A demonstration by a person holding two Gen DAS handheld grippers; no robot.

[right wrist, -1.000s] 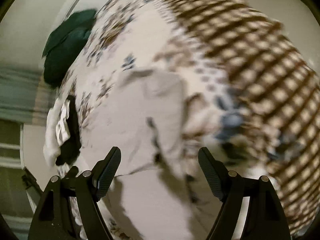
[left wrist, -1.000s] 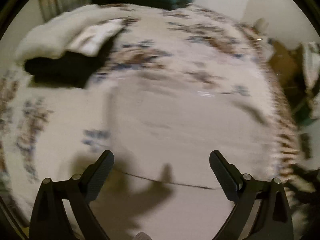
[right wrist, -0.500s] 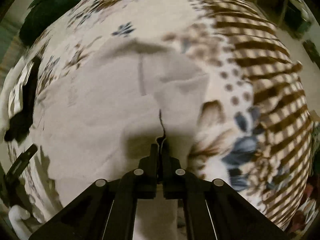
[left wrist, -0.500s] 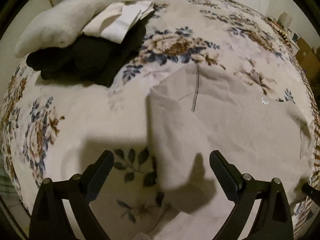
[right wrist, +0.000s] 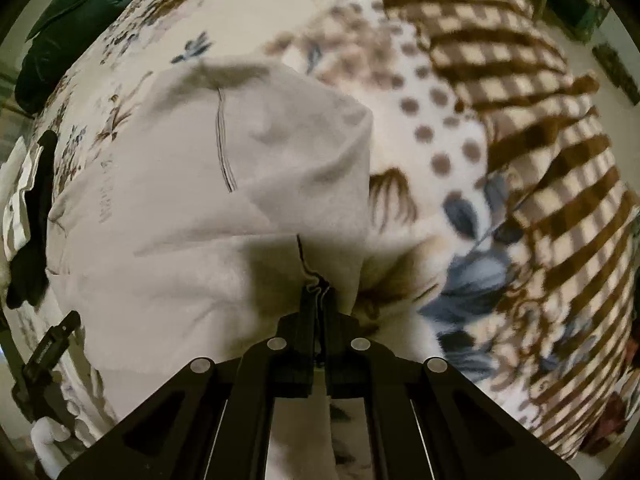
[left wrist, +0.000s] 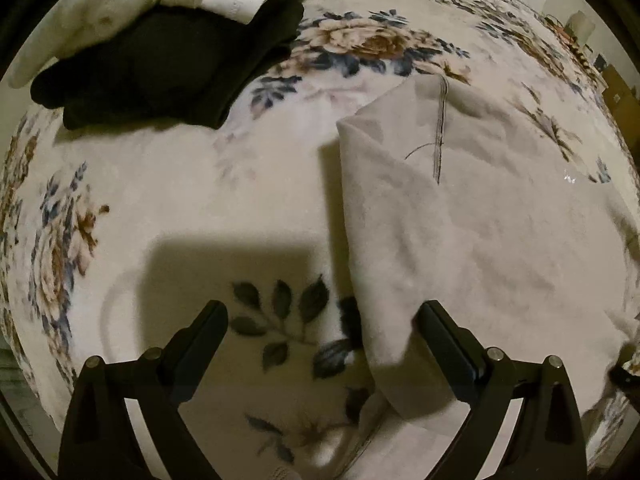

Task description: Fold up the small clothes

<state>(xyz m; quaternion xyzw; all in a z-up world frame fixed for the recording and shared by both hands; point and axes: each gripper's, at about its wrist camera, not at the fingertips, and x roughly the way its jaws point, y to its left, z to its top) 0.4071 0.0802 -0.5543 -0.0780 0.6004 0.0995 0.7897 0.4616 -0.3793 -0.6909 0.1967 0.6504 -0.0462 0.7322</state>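
A pale beige garment (left wrist: 472,232) lies spread on a floral blanket (left wrist: 168,200), with a dark seam line near its far edge. My left gripper (left wrist: 322,326) is open, low over the blanket, its right finger against the garment's near left edge. My right gripper (right wrist: 318,296) is shut on a bunched edge of the same garment (right wrist: 208,200), with fabric pinched between the fingers. The left gripper's tip (right wrist: 52,344) shows at the far left of the right wrist view.
A pile of black and white folded clothes (left wrist: 168,40) lies at the far left of the bed. A dark green cushion (right wrist: 76,28) sits at the bed's far end. A brown checked blanket (right wrist: 540,128) covers the right side.
My right gripper went from open to shut on the garment's edge. My left gripper moved down and closer to the garment's left edge, still open.
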